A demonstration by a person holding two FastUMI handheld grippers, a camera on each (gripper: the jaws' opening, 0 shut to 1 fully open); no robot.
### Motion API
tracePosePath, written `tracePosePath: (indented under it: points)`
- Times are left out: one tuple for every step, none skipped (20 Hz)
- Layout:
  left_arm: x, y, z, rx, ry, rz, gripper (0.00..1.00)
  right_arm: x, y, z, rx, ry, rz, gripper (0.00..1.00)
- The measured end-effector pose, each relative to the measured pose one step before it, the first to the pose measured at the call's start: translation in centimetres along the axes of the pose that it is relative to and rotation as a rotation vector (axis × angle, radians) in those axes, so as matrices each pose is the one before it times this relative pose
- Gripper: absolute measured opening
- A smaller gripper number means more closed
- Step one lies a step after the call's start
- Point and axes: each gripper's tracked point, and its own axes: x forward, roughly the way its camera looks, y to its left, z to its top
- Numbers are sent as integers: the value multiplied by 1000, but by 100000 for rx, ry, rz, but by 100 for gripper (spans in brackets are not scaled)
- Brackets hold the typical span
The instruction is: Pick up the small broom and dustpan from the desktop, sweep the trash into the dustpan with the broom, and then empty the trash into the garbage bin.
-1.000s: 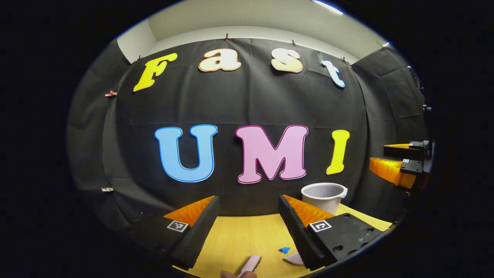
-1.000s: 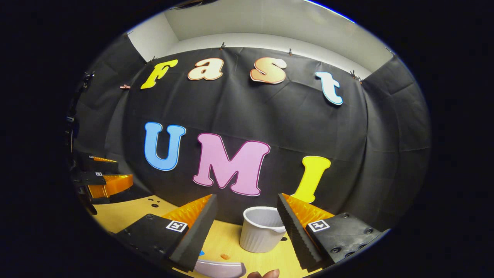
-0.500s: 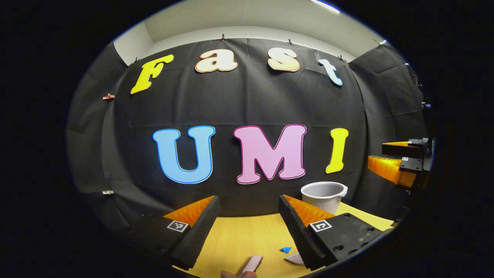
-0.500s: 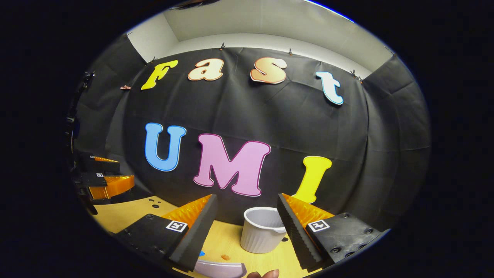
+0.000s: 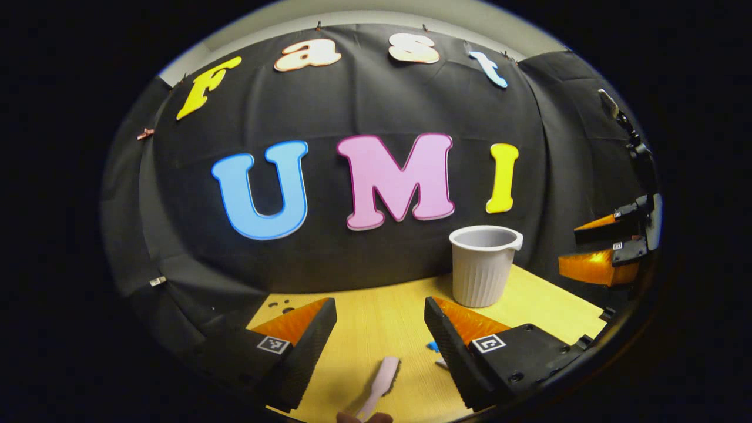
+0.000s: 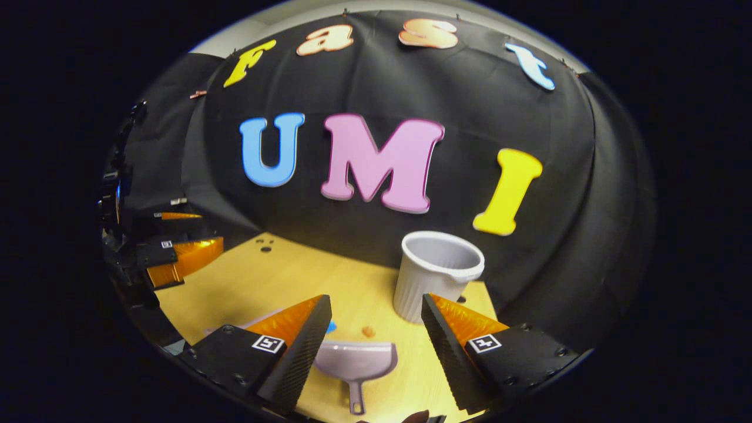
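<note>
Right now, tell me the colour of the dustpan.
The dustpan is pale lilac-grey, seen best in the right gripper view.

Counting what's sitting on the counter [image 6: 276, 282]: one broom [image 5: 380, 379], one dustpan [image 6: 355, 364], one bin [image 6: 436, 275], two scraps, blue [image 5: 433, 346] and orange [image 6: 368, 331].

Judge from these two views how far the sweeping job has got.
Nothing is done yet. Both grippers, left and right, hang open above the desk. The broom and dustpan lie ungrasped; blue and orange scraps remain. Picking up, sweeping and emptying into the bin are left.
</note>
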Motion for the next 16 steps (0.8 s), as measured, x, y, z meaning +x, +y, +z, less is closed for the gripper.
tracePosePath:
  points:
    - [32,-45,-1495,304,2931,-19,97,328,361,-2120,1296,6662,2085,96]
    - [-2,-31,-1267,497,3060,-272,96,451,396,-2279,1523,7159,2239,96]
    - [-27,-4,-1297,553,3052,-443,96,656,315,-2438,1590,8034,1587,96]
    - [-42,-89,-941,494,2435,-567,96,353,216,-2059,1456,5965,1253,95]
    - [27,-83,-1260,655,1840,14,97,862,111,-2088,1389,6349,869,95]
    - [57,30,-841,838,1873,92,97,902,53,-2257,1067,6867,790,95]
    - [-141,-25,-818,853,1270,-14,97,1386,-116,-1533,1034,4963,-20,95]
    - [18,-32,-607,664,1418,-107,97,1441,-182,-1420,795,4481,-213,93]
    - [58,-38,-648,471,1453,-5,97,1523,-117,-1250,-173,4895,-213,93]
    - [52,-52,-557,-13,1590,-107,96,1529,-169,-908,-538,4474,-926,93]
    - [71,-38,-594,-500,1384,-154,100,1009,-93,-949,-623,4515,-593,93]
    - [77,-1,-323,-785,1080,-229,97,922,33,-324,-165,3684,-66,93]
    - [-101,125,-387,-650,973,67,96,1313,239,-346,4,2803,1094,92]
    - [125,281,-255,-401,885,413,97,1484,110,-392,-437,3854,538,91]
    - [101,258,-132,68,535,409,97,1091,134,-510,-226,2447,258,91]
    - [158,170,-398,257,567,449,97,962,21,-138,-98,1830,153,90]
